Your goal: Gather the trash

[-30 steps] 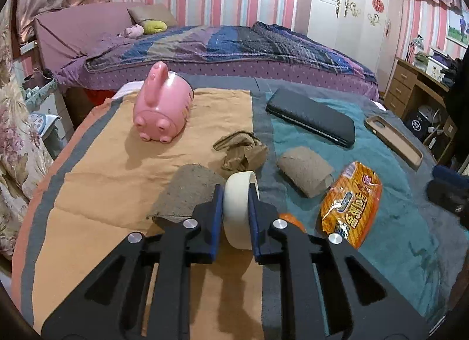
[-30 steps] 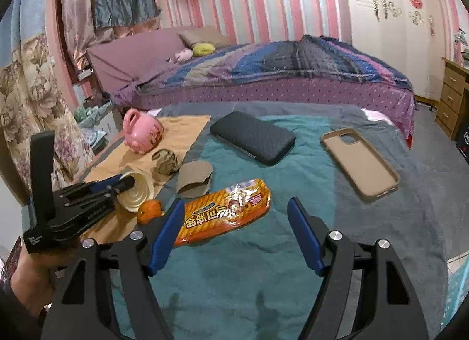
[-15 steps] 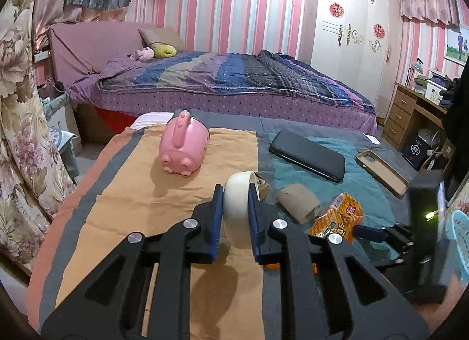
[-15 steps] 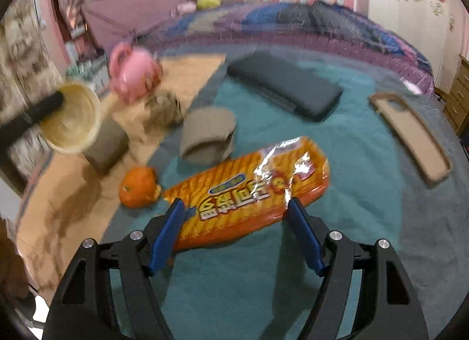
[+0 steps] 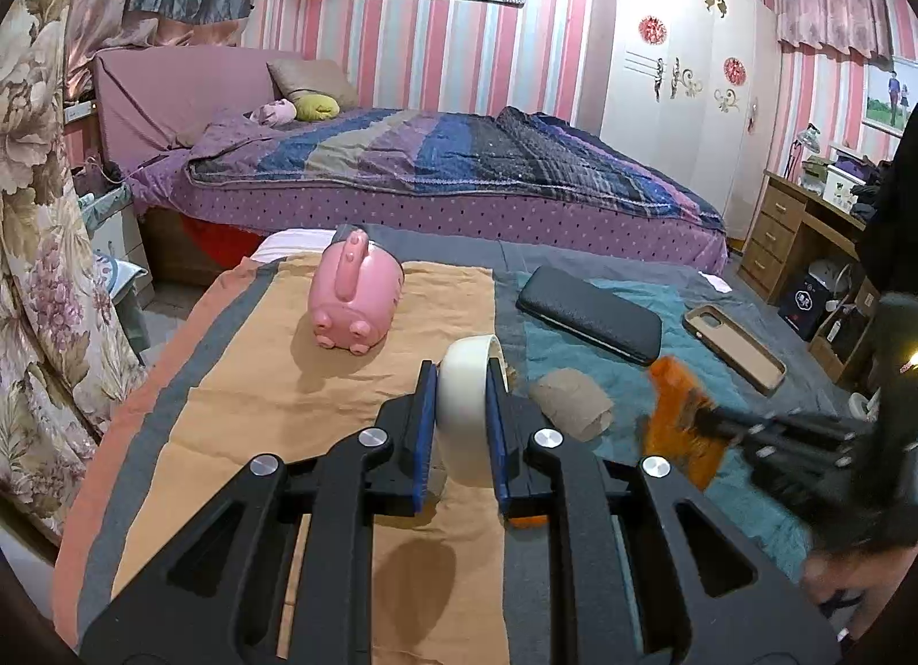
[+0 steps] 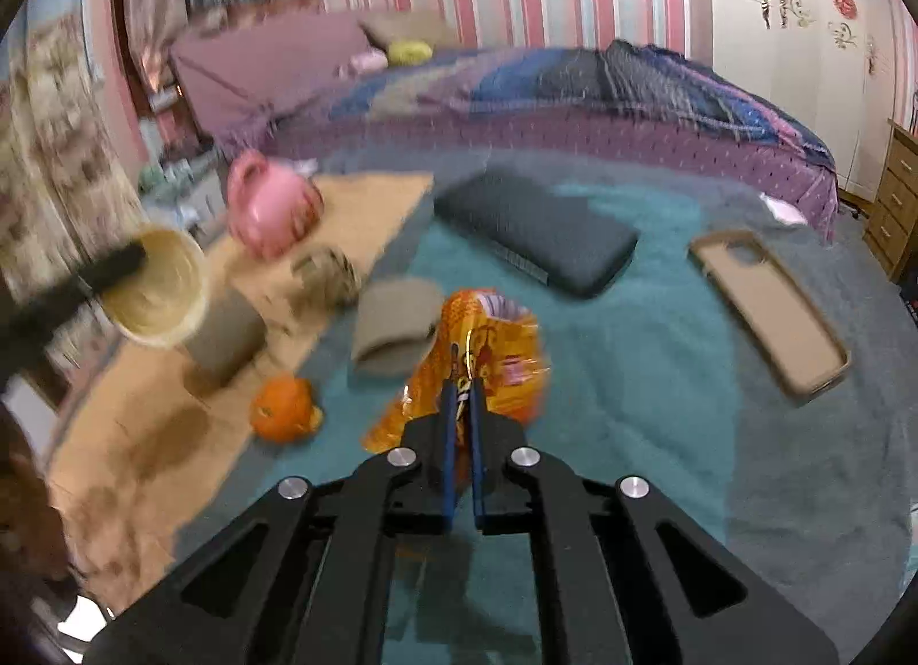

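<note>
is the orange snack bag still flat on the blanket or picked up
Picked up: the right tongs pinch the snack bag, crumpled and lifted.

Home bedroom: bed [image 5: 447, 166], wardrobe [image 5: 677, 80].

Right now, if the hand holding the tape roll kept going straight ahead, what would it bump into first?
Probably the crumpled brown wad just behind the tape roll that the left gripper holds, though depth is hard to judge here.

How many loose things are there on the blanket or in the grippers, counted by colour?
Orange: 2, snack bag, orange fruit
Brown: 4, paper wad, two cardboard sleeves, phone case
Pink: 1, piggy bank
Cream: 1, tape roll
Black: 1, case
Total: 9
</note>
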Motion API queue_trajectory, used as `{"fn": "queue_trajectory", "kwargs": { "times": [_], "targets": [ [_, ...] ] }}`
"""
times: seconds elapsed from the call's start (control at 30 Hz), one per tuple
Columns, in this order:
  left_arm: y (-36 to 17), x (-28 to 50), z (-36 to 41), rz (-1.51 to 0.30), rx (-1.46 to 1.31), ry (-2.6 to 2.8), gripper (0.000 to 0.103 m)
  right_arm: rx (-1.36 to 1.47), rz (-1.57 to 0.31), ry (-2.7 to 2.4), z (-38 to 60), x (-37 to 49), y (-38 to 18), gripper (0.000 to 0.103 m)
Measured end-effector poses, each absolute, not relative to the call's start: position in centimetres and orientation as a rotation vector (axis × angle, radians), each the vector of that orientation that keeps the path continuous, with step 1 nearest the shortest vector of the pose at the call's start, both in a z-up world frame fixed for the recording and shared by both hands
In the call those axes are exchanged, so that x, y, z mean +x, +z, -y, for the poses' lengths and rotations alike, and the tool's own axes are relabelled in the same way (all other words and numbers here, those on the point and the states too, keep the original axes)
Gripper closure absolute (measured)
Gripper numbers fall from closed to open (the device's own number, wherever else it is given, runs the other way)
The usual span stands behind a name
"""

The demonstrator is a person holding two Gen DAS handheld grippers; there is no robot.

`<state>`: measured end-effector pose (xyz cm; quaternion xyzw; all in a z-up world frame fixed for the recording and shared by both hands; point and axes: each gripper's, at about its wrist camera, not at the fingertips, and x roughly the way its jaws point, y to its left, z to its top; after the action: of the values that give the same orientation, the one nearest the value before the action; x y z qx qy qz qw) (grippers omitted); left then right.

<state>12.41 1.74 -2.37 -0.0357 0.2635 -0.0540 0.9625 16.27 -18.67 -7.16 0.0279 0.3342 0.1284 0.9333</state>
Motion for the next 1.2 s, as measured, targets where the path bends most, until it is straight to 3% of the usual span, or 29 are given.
{"fn": "queue_trajectory", "kwargs": {
  "times": [0.4,1.2],
  "targets": [
    [-0.6,10.1,2.1,-0.489,-0.052,-0.189,0.088,0.042,-0.536,0.289,21.1,11.0,-1.9,0.100],
    [1.6,6.3,8.1,-0.429,-0.071,-0.303,0.088,0.034,-0.402,0.228,27.9,3.7,2.0,0.102]
  ]
}}
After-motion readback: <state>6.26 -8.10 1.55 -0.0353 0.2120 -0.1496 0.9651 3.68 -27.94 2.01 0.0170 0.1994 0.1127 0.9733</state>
